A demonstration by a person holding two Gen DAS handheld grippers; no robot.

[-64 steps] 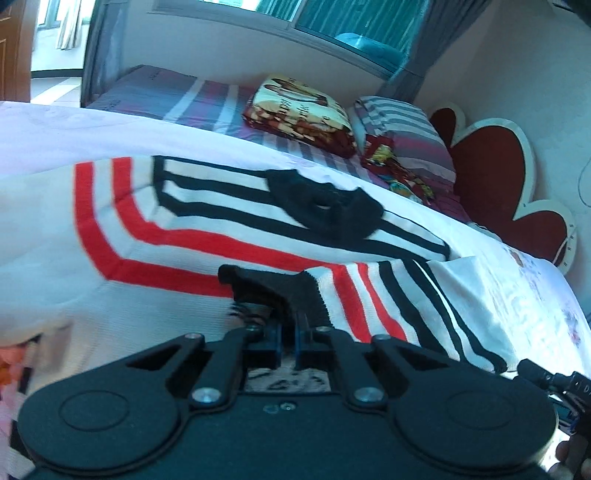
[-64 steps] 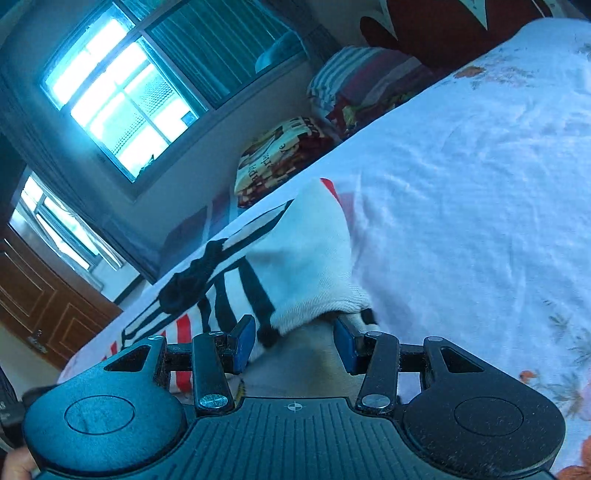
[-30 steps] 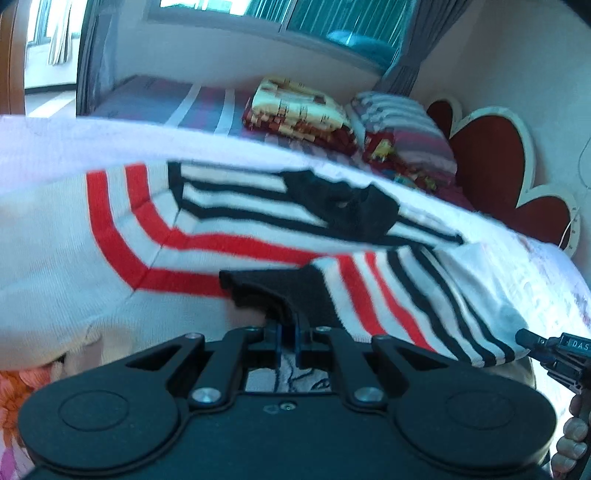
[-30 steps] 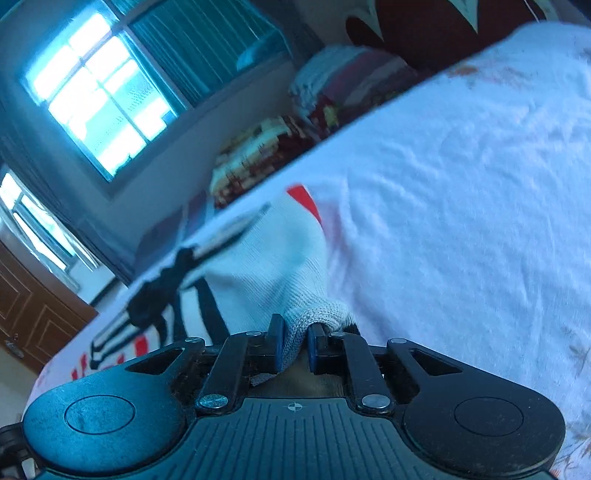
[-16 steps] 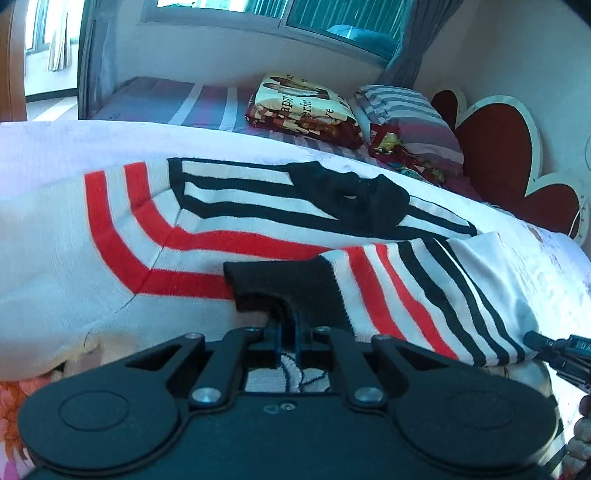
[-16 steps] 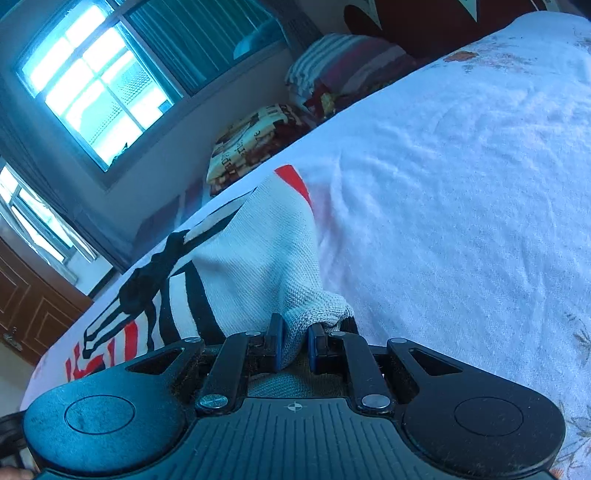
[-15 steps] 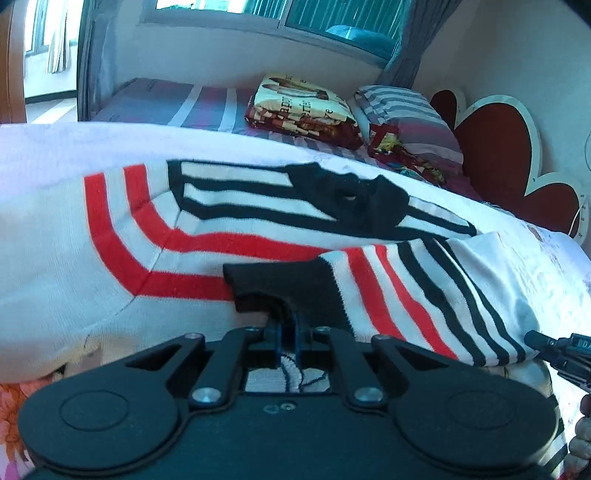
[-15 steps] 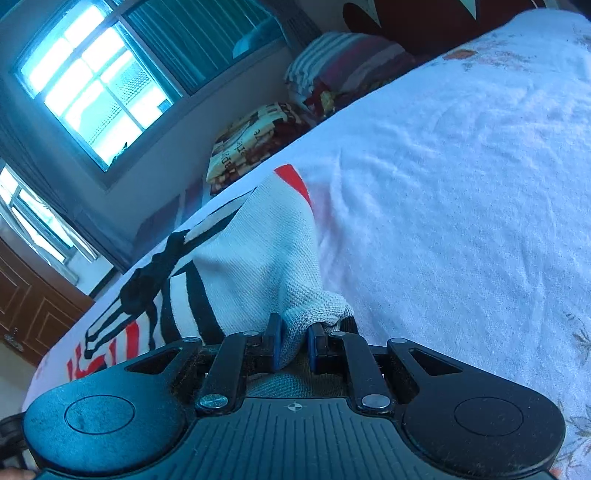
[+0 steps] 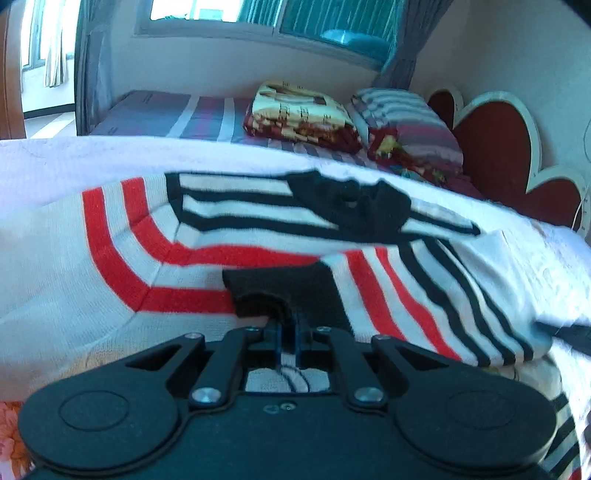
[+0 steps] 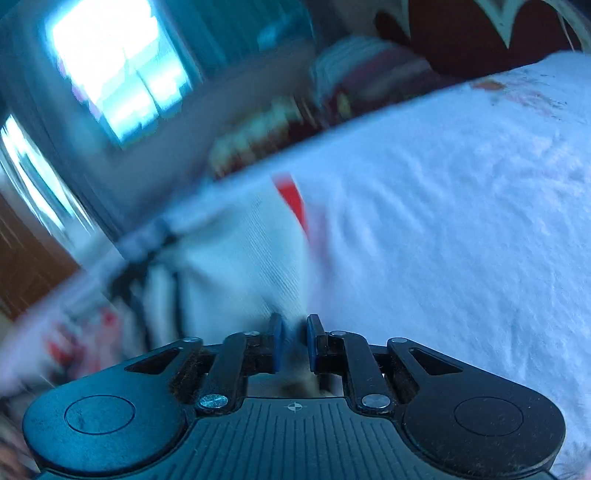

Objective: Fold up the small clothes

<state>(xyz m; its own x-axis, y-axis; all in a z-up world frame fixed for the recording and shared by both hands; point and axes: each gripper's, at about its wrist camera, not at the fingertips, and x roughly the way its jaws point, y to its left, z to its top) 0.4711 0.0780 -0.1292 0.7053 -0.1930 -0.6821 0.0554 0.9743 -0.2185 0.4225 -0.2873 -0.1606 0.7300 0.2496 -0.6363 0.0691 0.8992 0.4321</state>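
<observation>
Surroundings: bed [image 9: 554, 266] with white floral sheet; striped mattress [image 9: 177, 114] beyond it at 12 o'clock, window [image 9: 258, 14] above that; folded patterned blanket [image 9: 299, 110] and striped pillow [image 9: 402, 114] at 1 o'clock; red heart-shaped headboard [image 9: 498, 147] at 2 o'clock.
Sweater: white knit sweater [image 9: 110, 266] with red and black stripes lies spread on the bed, dead centre of the left view; black collar [image 9: 351, 206] toward 12 o'clock; one striped sleeve [image 9: 424, 295] folded across the body, running to 4 o'clock.
Left hand-held gripper [image 9: 289, 332]: at 6 o'clock, angled down at the bed, jaws pressed together, pinching the black cuff [image 9: 284, 284] of that sleeve.
Right hand-held gripper [image 10: 294, 339]: at 6 o'clock in its own view, rolled so the room looks tilted, jaws nearly together, pinching a bunch of white knit from the sweater [image 10: 240, 258].
In the way: each gripper body blocks the bottom third of its view.
Hard to read: right view is heavily motion-blurred; window [image 10: 118, 74], pillows and sweater stripes smear out. Dark shape at the 4 o'clock edge of the left view is too blurred to identify.
</observation>
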